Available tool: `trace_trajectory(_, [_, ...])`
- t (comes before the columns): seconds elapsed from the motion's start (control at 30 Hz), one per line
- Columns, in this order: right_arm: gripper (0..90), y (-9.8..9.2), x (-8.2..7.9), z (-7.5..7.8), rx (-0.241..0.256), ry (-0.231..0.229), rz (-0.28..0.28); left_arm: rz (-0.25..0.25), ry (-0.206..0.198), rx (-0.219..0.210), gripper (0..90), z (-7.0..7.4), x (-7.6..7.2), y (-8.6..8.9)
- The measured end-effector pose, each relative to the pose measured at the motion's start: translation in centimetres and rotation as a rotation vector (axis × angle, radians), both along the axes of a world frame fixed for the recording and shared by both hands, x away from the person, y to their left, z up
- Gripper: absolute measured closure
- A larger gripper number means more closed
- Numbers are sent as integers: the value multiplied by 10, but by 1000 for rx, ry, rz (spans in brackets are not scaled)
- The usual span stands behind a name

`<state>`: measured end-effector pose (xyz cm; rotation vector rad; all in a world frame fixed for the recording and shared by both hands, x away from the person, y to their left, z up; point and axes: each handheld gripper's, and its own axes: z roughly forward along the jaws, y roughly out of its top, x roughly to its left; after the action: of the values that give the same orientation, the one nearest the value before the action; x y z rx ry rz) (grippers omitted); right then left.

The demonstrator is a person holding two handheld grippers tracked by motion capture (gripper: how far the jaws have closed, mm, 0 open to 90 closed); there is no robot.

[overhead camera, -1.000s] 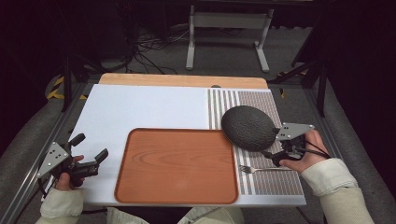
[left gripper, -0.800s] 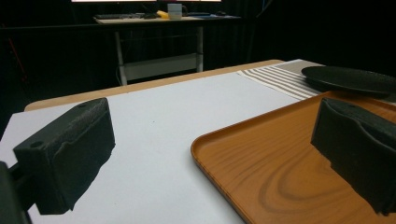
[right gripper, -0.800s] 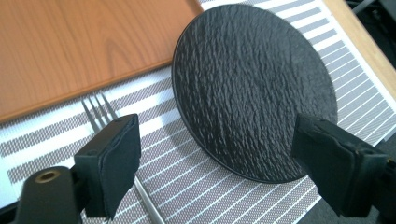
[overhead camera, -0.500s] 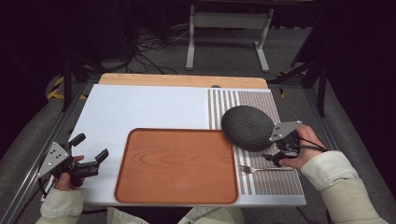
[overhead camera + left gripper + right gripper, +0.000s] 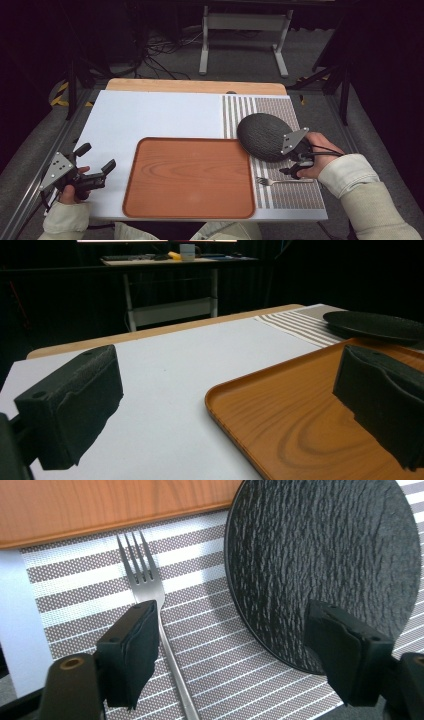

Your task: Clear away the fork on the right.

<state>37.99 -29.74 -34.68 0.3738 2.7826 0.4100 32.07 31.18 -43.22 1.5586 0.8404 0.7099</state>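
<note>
A dark textured plate lies on a striped placemat to the right of a wooden tray. A silver fork lies on the mat just in front of the plate. My right gripper hovers open above the plate's near right edge and the fork. In the right gripper view, one jaw stands by the fork handle and the other over the plate rim; that gripper holds nothing. My left gripper rests open at the table's front left, beside the tray.
A white board covers the table's left and middle, with a wooden strip along the far edge. Beyond the table stand a metal frame and cables on the floor. Metal rails run along both table sides.
My right gripper has moved left and nearer, from the plate's right side to above its near edge and the fork. The left gripper has stayed put.
</note>
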Motion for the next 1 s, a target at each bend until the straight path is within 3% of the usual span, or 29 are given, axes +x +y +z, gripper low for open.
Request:
trace_trajectory(0.27, [277,-4,1,-15,-13,61,5,1,0,-1,0,0,0,-1])
trace_trajectory(0.5, [310,-3,3,-30,-77,141,49,1,-1,-3,0,0,0,-1])
trace_trajectory(0.6, [336,0,3,-38,-95,154,53,0,0,-2,0,0,0,-1])
trace_trajectory(0.73, [397,3,4,-44,-146,206,75,-1,1,3,0,0,0,-1])
trace_trajectory(0.83, [451,4,7,-50,-179,215,82,-1,1,-1,0,-1,0,-1])
trace_trajectory(1.0, [561,9,11,-61,-268,269,115,-2,1,0,0,-1,0,-1])
